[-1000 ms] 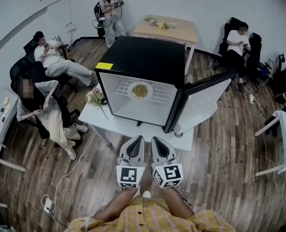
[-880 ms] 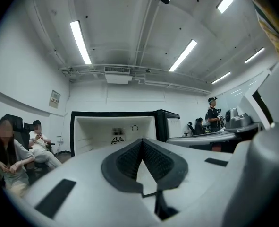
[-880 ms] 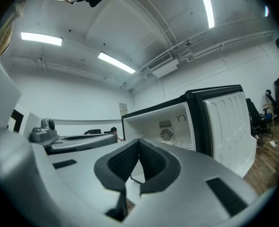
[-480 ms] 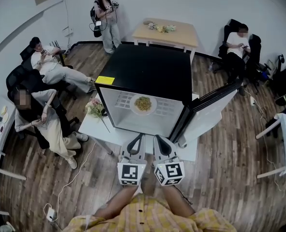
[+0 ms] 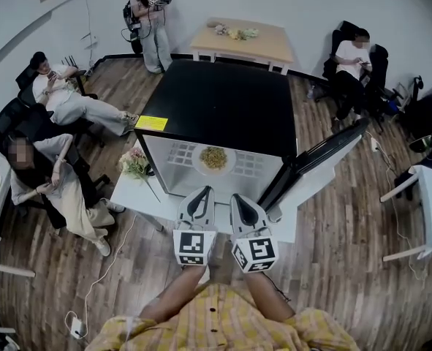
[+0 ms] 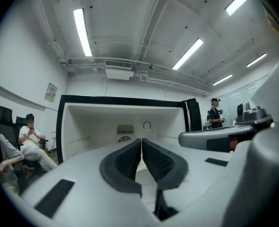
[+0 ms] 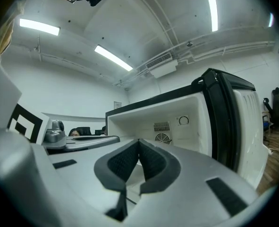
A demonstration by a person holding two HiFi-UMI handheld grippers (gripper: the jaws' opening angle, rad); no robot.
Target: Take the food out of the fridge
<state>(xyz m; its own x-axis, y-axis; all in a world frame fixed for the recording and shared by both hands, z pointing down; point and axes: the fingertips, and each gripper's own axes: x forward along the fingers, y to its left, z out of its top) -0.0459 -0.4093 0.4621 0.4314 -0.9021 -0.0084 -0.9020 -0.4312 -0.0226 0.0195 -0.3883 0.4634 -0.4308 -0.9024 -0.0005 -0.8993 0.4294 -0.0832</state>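
The plate of food (image 5: 213,159) now lies nearer, both grippers having advanced; it sits mid-shelf inside the open fridge (image 5: 223,101). At the doorway, the left gripper (image 5: 207,191) and right gripper (image 5: 235,197) have jaws pressed together, empty; they should spread before meeting the plate's rim.

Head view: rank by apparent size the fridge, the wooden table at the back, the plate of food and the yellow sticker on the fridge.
1. fridge
2. wooden table; it stands farther from the camera, so its true size is unsure
3. plate of food
4. yellow sticker
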